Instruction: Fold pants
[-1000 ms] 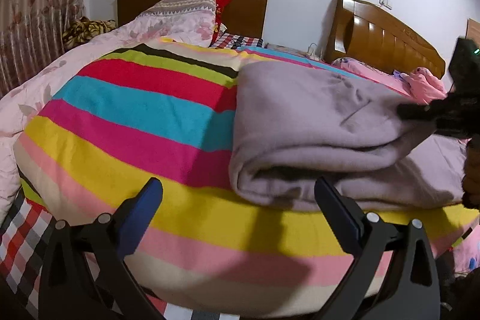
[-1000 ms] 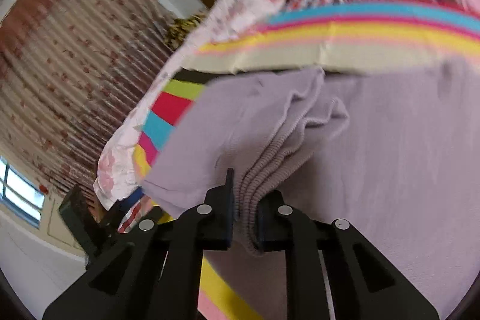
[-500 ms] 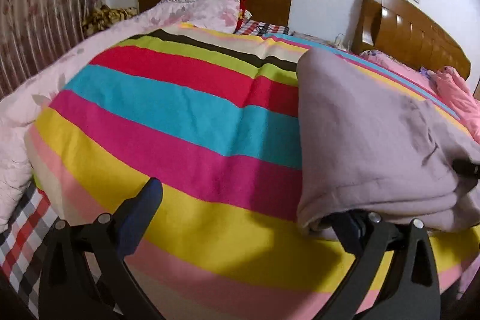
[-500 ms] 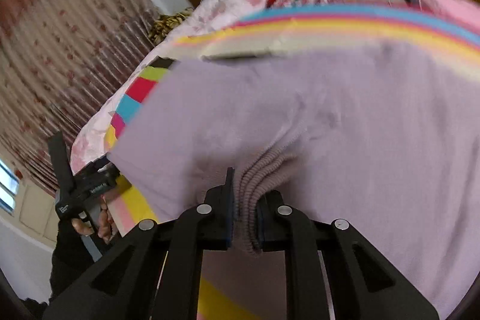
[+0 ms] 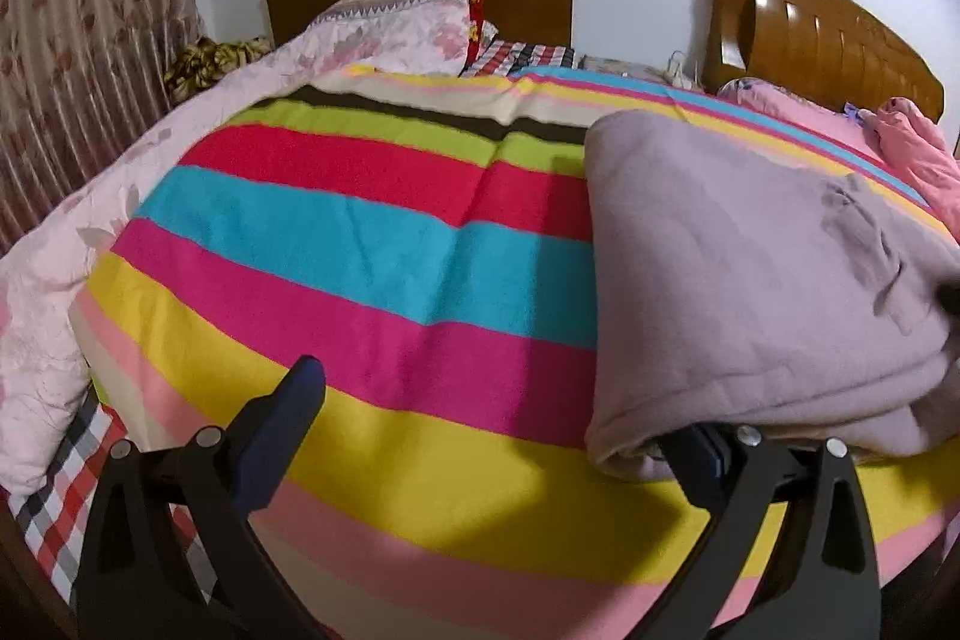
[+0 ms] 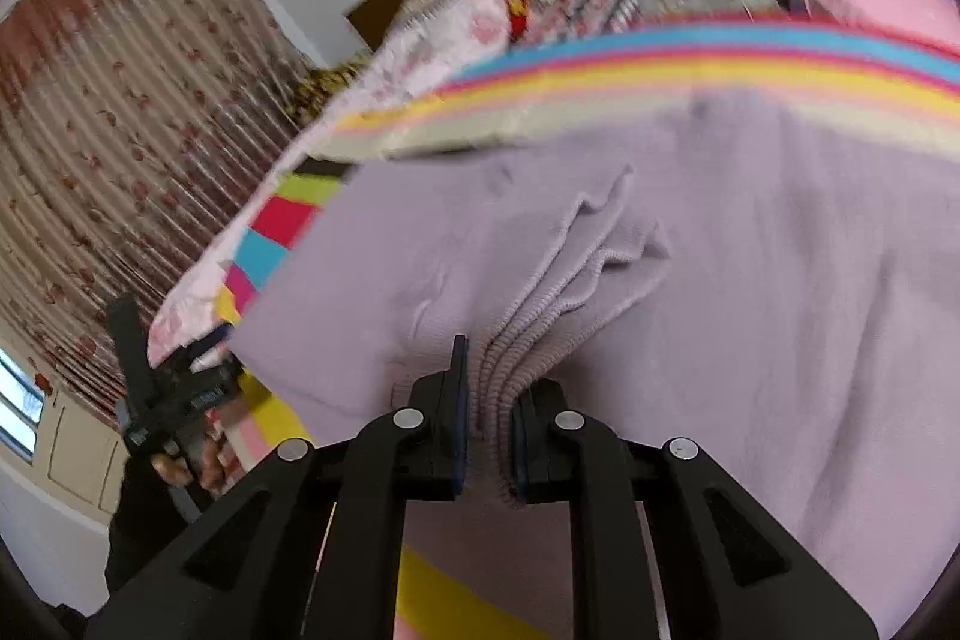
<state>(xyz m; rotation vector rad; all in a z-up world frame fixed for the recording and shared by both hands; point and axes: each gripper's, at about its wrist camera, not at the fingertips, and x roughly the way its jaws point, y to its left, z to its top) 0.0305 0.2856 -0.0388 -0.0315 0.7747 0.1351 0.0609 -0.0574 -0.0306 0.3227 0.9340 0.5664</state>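
Striped in red, turquoise, magenta and yellow, the blanket (image 5: 336, 244) covers the bed, with a floral curtain (image 5: 78, 58) at the left and 2 wooden headboards against the white wall. Lavender pants (image 5: 750, 292) lie folded on the right half of the blanket; 1 second ago they spread wider across the left wrist view and reached nearer the middle. The left gripper (image 5: 498, 418) stands wide open with nothing pressed between its jaws, its left finger (image 5: 282, 424) over the yellow stripe and its right finger now tucked under the pants' near fold, where before it stood clear in front. The right gripper (image 6: 486, 430) stays clamped on the ribbed waistband (image 6: 516, 346), which has fanned out more.
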